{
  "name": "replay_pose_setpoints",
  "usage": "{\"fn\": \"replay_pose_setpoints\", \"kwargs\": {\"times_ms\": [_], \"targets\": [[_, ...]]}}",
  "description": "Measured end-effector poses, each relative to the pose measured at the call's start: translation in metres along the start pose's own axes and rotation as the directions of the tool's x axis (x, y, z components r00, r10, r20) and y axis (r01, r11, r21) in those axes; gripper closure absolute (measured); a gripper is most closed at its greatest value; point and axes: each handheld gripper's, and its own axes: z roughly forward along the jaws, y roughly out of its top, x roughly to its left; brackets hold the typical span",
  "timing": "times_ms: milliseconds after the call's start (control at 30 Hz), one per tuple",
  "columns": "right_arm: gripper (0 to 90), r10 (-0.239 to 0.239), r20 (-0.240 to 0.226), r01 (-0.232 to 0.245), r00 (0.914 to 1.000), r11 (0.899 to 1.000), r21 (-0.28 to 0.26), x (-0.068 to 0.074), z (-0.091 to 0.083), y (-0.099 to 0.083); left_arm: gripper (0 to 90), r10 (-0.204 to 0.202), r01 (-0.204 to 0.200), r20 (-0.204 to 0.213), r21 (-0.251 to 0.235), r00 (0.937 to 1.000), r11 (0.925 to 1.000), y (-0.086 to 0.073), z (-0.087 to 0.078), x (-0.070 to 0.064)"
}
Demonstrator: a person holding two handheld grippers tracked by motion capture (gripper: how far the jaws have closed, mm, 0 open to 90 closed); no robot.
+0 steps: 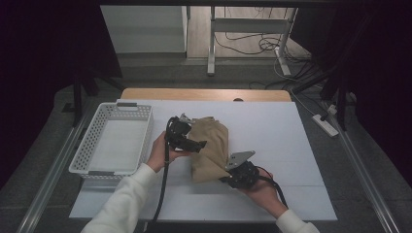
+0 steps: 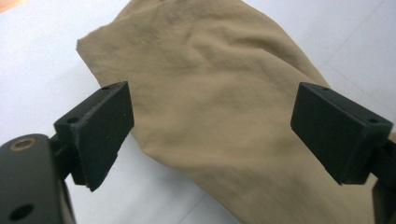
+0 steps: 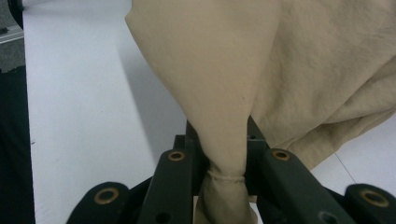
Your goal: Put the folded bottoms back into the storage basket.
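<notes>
Tan cloth [image 1: 210,145], white basket [image 1: 112,141], white table [image 1: 291,145].

A white-topped table [image 1: 291,145] with a wooden far edge stands on grey floor [image 1: 160,73]; behind it, a white frame leg [image 1: 212,48], loose cables [image 1: 248,46], dark curtains [image 1: 43,43] both sides

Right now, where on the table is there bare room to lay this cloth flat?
Right of the cloth, the white mat lies bare to its edge. The basket blocks the left; both hand-held grippers crowd the middle.
</notes>
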Motion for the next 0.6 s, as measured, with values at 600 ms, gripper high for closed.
{"fn": "replay_pose_setpoints", "kwargs": {"times_ms": [600], "targets": [[78.6,0.001,-0.002,-0.001,1.0000,1.000,0.002,-0.001,0.000,-0.001,14.8,-0.031,0.030,-0.018,-0.017,0.9994,0.9994,0.021,0.011,0.018]]}}
